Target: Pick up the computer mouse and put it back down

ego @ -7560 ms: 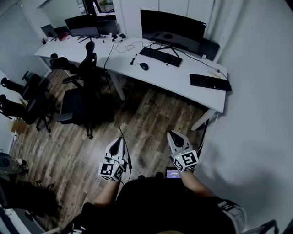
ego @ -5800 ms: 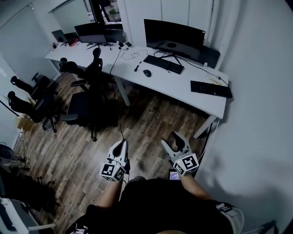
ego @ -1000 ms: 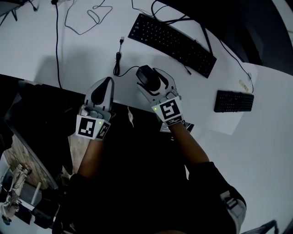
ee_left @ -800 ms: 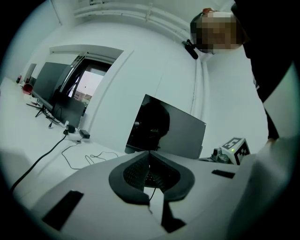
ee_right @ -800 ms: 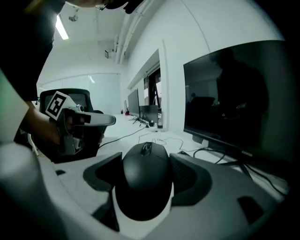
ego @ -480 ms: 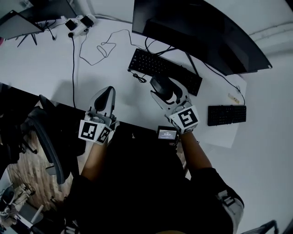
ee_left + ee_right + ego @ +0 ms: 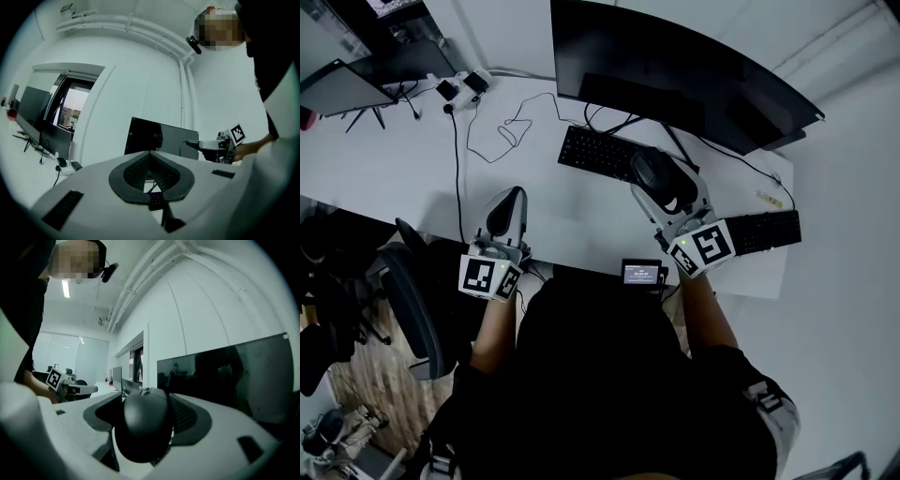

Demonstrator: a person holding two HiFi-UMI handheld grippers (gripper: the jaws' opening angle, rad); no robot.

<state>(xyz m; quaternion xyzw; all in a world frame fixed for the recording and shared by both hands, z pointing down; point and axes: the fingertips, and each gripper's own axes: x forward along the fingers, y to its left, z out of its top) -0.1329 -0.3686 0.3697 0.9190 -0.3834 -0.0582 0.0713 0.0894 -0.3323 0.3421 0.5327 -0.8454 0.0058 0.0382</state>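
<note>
Item 1. Person in dark clothing, standing at the near edge of the desk (image 7: 384,164), a gripper in each hand. A small lit screen (image 7: 641,273) sits at the desk edge just in front of them.

Item 2. Left gripper (image 7: 510,199). Held low over the bare desk front, well apart from the mouse. Jaws drawn together, tips meeting, nothing between them.

Item 3. Right gripper (image 7: 667,187). Raised and reaching forward, jaws clamped on either side of the computer mouse (image 7: 652,169). Its own view shows the rounded black shell filling the gap between the pads.

Item 4. Computer mouse. In the right gripper's hold, apparently clear of the desk, and hanging over the near keyboard's (image 7: 602,154) right end by the monitor (image 7: 675,75) stand. Whether a cord trails from it cannot be made out.

Item 5. Beyond: a second keyboard (image 7: 766,232) to the right, a loose cable (image 7: 502,131) to the left, the wide dark monitor at the back. An office chair (image 7: 408,300) stands at the left.

Risks noted. The lift looks done and the set-down remains.
- The shell is smooth and curved, so a slack squeeze or a tilt could let it slide out and drop.
- Lowered straight from here, it would land on the keys or strike the stand. It wants bare desk nearer the person.
- A cord, if present, could snag on the keyboard.
</note>
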